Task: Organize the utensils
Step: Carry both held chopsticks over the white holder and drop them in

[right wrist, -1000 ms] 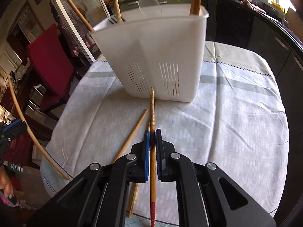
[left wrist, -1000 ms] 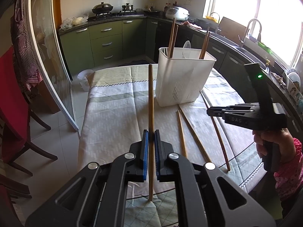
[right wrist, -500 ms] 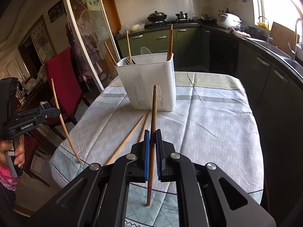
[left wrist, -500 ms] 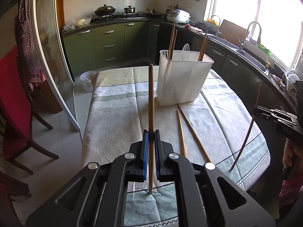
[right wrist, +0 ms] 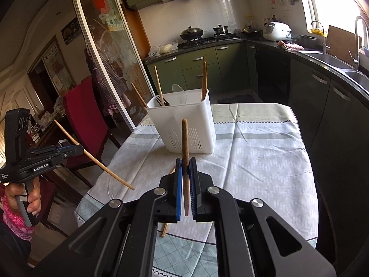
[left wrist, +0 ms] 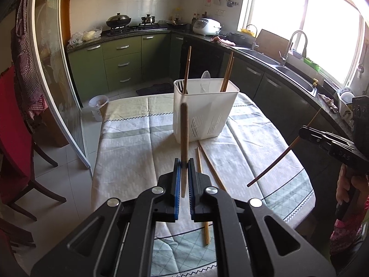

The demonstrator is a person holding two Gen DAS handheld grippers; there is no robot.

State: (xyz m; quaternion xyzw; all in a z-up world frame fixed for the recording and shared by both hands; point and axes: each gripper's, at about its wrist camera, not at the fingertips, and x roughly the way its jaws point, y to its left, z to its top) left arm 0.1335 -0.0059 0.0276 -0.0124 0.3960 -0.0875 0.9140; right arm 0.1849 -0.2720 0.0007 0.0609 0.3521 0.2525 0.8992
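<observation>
Each gripper is clamped on one wooden chopstick, both lifted clear of the table: the left gripper [left wrist: 182, 177] pinches a pale chopstick [left wrist: 183, 136] near its lower end, and the right gripper [right wrist: 186, 182] pinches a darker chopstick [right wrist: 185, 143] the same way; the step in hand looks like carrying them to the white utensil caddy [left wrist: 205, 110] standing mid-table on the tablecloth [left wrist: 138, 143]. To do it well, each stick should be tipped upright above the rim, lowered into a free compartment beside the chopsticks already standing there, and released only once its tip is well inside; two loose chopsticks [left wrist: 208, 161] lie on the cloth just before the caddy.
</observation>
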